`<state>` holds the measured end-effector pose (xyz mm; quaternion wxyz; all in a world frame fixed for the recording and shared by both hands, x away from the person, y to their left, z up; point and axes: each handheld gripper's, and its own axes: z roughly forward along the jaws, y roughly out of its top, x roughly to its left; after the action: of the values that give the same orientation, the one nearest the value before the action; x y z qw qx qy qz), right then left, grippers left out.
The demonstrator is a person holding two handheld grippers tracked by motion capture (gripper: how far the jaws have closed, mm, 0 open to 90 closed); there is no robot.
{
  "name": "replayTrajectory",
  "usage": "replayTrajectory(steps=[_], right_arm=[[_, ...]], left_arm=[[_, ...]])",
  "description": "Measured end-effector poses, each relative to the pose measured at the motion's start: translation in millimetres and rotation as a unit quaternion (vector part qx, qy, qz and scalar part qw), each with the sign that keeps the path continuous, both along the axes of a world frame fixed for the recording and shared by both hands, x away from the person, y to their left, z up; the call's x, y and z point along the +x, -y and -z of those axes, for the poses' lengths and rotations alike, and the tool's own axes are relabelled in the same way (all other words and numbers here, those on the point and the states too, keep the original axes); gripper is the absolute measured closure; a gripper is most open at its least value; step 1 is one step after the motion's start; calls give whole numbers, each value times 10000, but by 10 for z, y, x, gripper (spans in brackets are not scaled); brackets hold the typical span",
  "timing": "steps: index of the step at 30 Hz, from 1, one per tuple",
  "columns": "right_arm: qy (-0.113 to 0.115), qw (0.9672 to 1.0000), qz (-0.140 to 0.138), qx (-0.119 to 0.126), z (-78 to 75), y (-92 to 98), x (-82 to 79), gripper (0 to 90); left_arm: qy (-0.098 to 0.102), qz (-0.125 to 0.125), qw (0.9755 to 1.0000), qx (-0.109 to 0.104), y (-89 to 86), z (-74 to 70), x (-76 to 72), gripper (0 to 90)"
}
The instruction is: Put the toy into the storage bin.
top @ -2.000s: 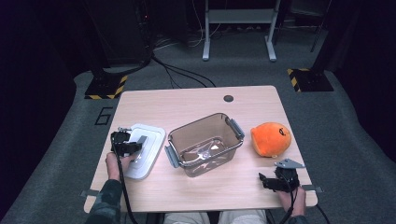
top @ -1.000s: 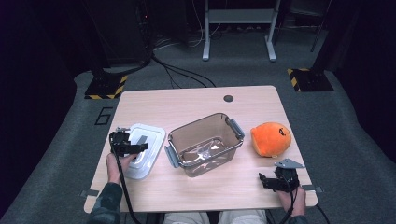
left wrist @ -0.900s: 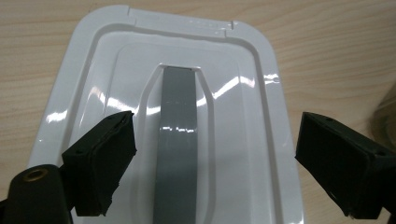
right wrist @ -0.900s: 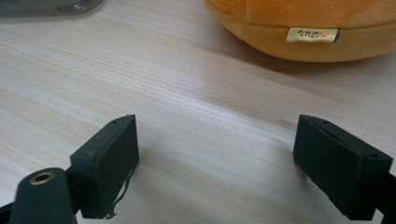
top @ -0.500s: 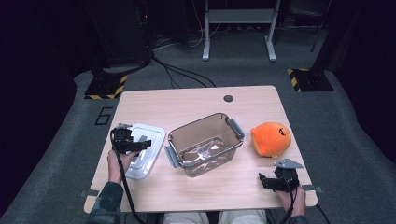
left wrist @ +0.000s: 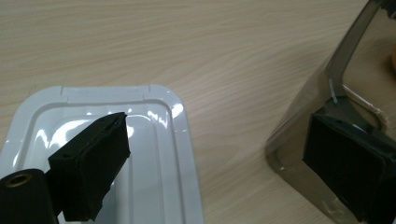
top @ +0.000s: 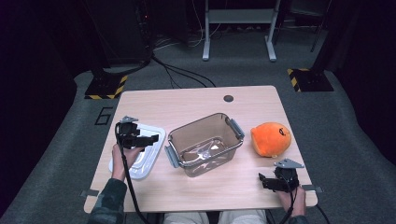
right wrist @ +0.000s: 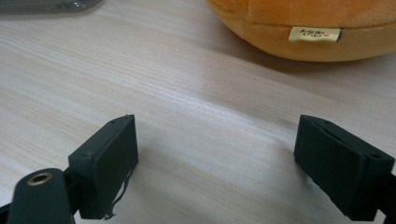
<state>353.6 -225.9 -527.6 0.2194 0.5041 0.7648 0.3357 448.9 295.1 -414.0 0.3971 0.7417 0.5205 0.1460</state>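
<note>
A white lid (top: pixel 140 156) lies flat at the table's left, and my left gripper (top: pixel 155 138) hovers just above it, pointing toward the clear plastic container (top: pixel 205 144). Its jaws have just been opening; they stand open with nothing between them. In the left gripper view the left gripper (left wrist: pixel 219 158) spans from the lid (left wrist: pixel 159 140) to the container's wall (left wrist: pixel 345 79). An orange plush toy (top: pixel 271 138) sits right of the container. My right gripper (top: pixel 264 181) rests open near the front right corner; in the right gripper view the right gripper (right wrist: pixel 215 163) faces the plush (right wrist: pixel 303 23) over bare wood.
The wooden table (top: pixel 196 105) has a round cable hole (top: pixel 228 98) near its far edge. The container has grey clip handles at both ends. Beyond the table are dark floor, cables and stand legs.
My left gripper has lifted off the lid and drifted a little toward the container. The right gripper, container and plush have stayed put.
</note>
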Motion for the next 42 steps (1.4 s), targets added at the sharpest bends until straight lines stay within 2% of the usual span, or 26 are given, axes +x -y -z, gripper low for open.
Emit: replayTrajectory(steps=[6,10,15,16,21,22,24,27,31,32,33,34,36,37,39,40,42], right_arm=[[-3,10000,15,1,0,-2,-3,126],[-5,10000,23,-2,0,-4,-4,126],[-2,10000,63,-15,0,-6,-11,121],[-7,10000,48,-15,0,-9,-14,120],[-23,10000,70,9,-3,-11,-17,114],[-23,10000,70,9,-3,-11,-17,114],[-95,9998,157,63,-12,5,-5,46],[-105,9991,297,294,-29,45,-7,27],[-106,9981,423,441,-49,101,-16,3],[-118,9980,445,431,-55,108,-15,0],[-137,9978,482,430,-68,113,-13,0],[-124,9978,506,422,-87,124,-9,0],[-92,9975,556,432,-147,144,7,0],[-60,9972,599,445,-189,152,15,1],[11,9971,632,429,-285,169,47,3],[11,9971,632,429,-285,169,47,3],[90,9972,658,354,-405,189,98,4]], left_arm=[[98,192,9998,-41,114,-105,6,62],[170,343,9992,-148,225,-158,13,76],[179,556,9982,-163,350,-161,30,201],[163,676,9975,-112,379,-157,39,226],[131,806,9967,-13,502,-123,78,318],[131,806,9967,-13,502,-123,78,388],[110,881,9960,77,561,-102,95,424],[78,921,9956,143,607,-72,112,487],[10,935,9954,207,662,-25,133,553],[10,935,9954,207,662,-25,133,560],[-33,976,9946,347,688,5,141,569],[-37,935,9949,378,708,24,141,583],[-50,977,9945,368,717,43,141,613],[-29,922,9951,352,734,48,138,628],[-10,851,9953,454,768,50,133,661],[-10,851,9953,454,768,50,133,676],[-2,793,9958,468,774,53,133,681]])
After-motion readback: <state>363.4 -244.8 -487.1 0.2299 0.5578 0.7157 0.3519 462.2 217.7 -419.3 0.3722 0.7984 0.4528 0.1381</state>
